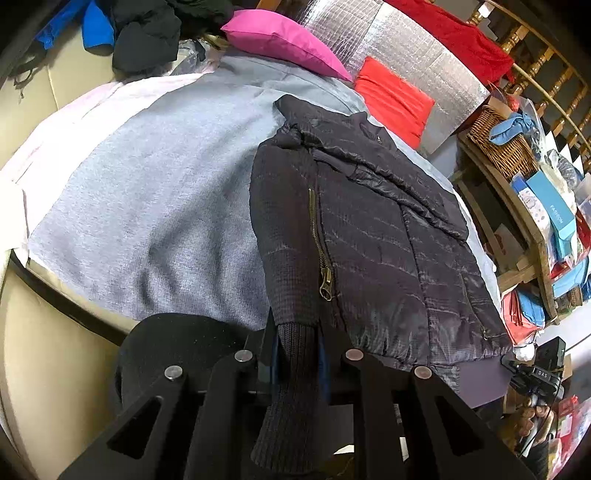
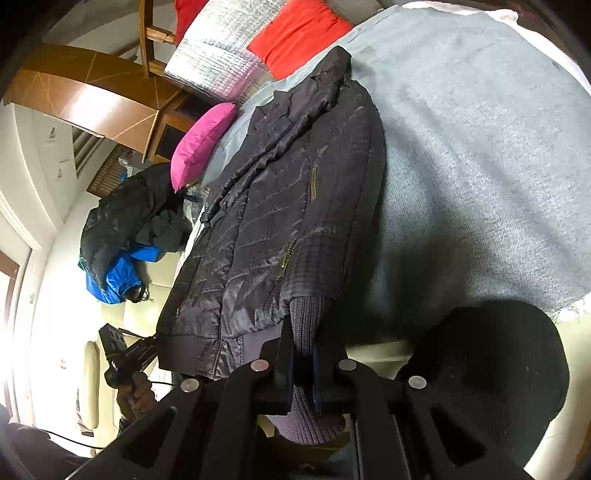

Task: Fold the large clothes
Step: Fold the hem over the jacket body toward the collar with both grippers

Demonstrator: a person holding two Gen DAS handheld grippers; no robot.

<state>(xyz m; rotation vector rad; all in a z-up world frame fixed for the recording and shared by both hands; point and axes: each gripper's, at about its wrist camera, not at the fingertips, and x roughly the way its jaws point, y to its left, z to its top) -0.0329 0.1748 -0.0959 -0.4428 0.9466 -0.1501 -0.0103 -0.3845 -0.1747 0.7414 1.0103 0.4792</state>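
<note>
Grey blanket (image 1: 155,192) covers the bed. Left gripper (image 1: 297,354) pinches one ribbed cuff (image 1: 291,387); right gripper (image 2: 303,360) pinches the other cuff (image 2: 306,417). Beyond them the dark quilted jacket (image 1: 388,229) lies flat on the blanket, near the pink pillow (image 1: 280,40).

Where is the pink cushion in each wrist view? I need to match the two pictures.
Left wrist view: the pink cushion lies at top centre, beyond the dark jacket's collar.
Right wrist view: the pink cushion sits left of centre, beside the dark jacket.
Shared landmark: the red cushion against the silver quilted panel.
</note>
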